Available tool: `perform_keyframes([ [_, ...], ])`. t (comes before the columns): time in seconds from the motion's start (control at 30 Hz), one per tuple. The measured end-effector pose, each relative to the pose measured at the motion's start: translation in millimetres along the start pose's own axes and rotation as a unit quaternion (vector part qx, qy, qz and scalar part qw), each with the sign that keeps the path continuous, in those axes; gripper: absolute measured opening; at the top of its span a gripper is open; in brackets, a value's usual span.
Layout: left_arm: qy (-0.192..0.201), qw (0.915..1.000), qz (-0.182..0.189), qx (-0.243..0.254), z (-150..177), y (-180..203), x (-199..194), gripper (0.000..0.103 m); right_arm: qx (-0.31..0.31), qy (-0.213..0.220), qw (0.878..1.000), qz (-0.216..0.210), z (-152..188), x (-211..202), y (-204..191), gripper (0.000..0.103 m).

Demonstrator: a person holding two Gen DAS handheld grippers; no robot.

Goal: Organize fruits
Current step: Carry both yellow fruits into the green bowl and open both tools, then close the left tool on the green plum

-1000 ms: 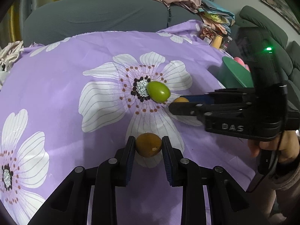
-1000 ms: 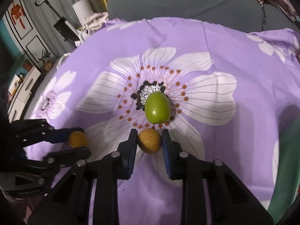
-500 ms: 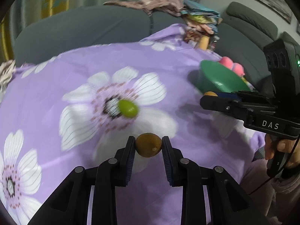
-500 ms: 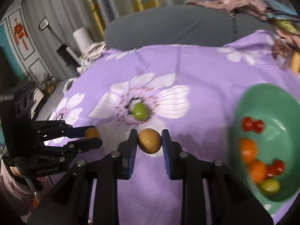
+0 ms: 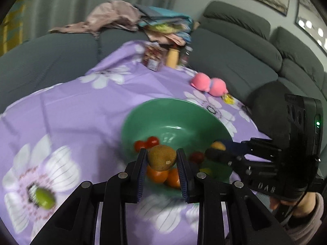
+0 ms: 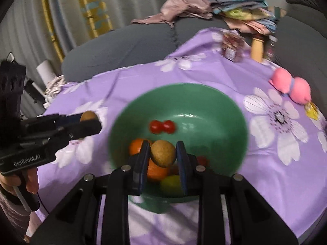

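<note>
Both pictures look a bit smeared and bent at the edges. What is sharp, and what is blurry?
Left wrist view: the left claw and its brown fruit are sharp; the green fruit and tablecloth smear. Right wrist view: the green bowl rim blurs; dark corners and curved sofa come from the lens.

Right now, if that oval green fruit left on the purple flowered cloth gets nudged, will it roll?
Probably: the oval green fruit looks smooth and rounded, with nothing beside it. The soft purple flowered cloth may slow it. Its oval shape suggests a wobbling roll.
</note>
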State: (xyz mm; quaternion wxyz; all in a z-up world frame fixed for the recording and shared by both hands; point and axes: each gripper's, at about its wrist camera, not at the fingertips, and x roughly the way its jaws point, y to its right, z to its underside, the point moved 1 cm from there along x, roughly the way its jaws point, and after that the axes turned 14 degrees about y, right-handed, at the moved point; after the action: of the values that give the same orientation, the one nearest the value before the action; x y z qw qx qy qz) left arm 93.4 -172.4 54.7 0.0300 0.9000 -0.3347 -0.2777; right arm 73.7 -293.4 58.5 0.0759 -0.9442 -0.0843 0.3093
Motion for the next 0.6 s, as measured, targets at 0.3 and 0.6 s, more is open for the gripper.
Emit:
perform_keyframes([
  [0.3,0.003,0.9984,-0.048,-0.029,8.3,-39.0,-13.6,0.080,-0.001,0.012,1.000,-0.010,4.5,3.3,-5.3,0.059],
  [0.6,-0.014,0.9756,-0.170,-0.138,46.2,-170.0,-80.7,0.080,-0.072,-0.026,0.982,-0.172,13.0,40.5,-127.3,0.060],
])
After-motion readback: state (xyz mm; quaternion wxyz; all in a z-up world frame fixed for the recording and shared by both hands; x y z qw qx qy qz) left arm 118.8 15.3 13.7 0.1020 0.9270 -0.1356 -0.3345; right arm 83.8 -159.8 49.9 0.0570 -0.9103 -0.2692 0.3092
